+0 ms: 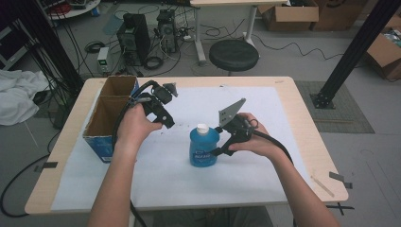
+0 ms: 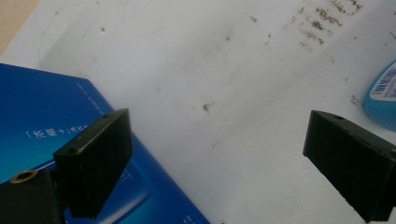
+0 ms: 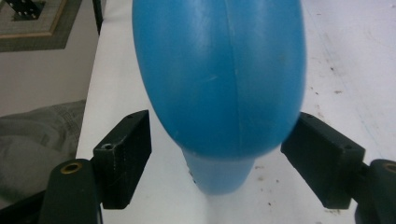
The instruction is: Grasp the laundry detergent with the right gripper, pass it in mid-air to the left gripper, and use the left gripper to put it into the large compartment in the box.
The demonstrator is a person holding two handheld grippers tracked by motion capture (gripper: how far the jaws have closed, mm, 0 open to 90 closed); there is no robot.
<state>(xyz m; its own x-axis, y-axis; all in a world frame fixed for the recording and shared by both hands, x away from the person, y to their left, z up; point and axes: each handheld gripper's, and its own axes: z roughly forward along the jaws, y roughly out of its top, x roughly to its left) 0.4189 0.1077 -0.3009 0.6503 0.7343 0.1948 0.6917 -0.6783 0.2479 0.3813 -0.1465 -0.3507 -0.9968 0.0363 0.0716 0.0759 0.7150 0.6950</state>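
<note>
High view: a blue bottle [image 1: 204,147] is seen standing on the white sheet [image 1: 265,165], near the table's middle. The right gripper [image 1: 220,150] is placed around the bottle, jaws wide and not clearly pressing it. The left gripper [image 1: 166,124] is held open and empty beside the box [image 1: 100,142].

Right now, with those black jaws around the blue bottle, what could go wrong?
The blue bottle is rounded and smooth, so the right gripper, whose jaws sit low at its sides, might let it slip or tip it. The cardboard box stands close by, so a swing that way could knock it.
</note>
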